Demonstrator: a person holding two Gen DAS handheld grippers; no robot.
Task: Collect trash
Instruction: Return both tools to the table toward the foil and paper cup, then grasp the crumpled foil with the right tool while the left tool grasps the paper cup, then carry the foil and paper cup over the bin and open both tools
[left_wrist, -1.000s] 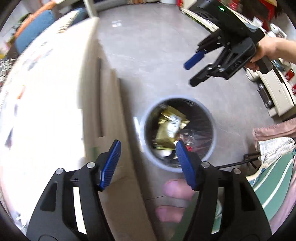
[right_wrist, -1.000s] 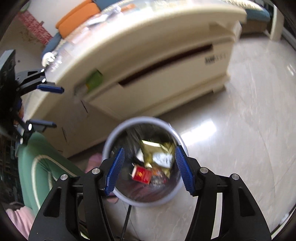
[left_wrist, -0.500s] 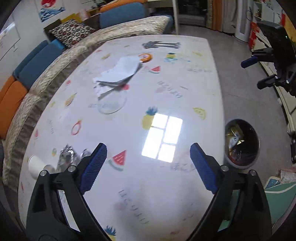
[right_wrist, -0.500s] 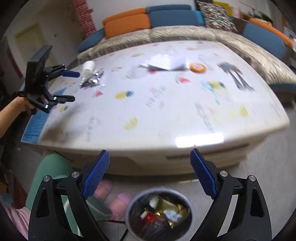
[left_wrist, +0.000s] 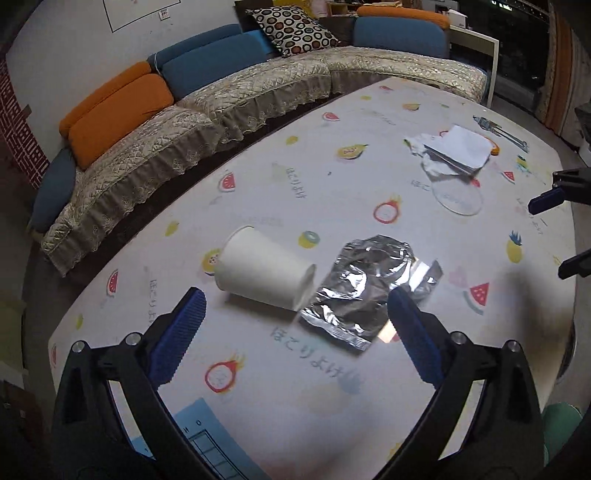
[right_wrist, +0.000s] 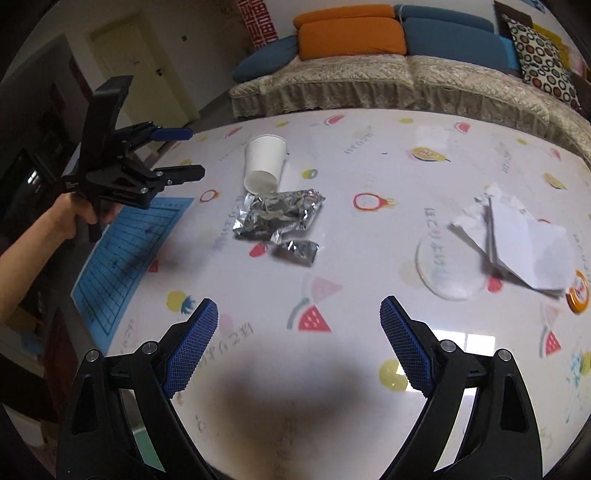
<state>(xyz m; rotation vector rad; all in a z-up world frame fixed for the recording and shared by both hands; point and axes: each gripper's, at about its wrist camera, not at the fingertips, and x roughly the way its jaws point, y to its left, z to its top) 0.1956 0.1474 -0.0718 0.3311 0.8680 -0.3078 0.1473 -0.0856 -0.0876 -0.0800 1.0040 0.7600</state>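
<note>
While both claws hang empty, left claw (left_wrist: 293, 325) and right claw (right_wrist: 299, 339) just spread wide: uncollected on tabletop (right_wrist: 369, 166) — paper cup (left_wrist: 264, 275), foil wrapper (left_wrist: 360, 291), crumpled paper (right_wrist: 517, 240)

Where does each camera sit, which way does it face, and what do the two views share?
Left wrist: on the left gripper, jaws open, looking down at the paper cup and foil wrapper.
Right wrist: on the right gripper, jaws open, facing the table; a hand shows.
Shared: cup, wrapper, crumpled paper, sofa.
</note>
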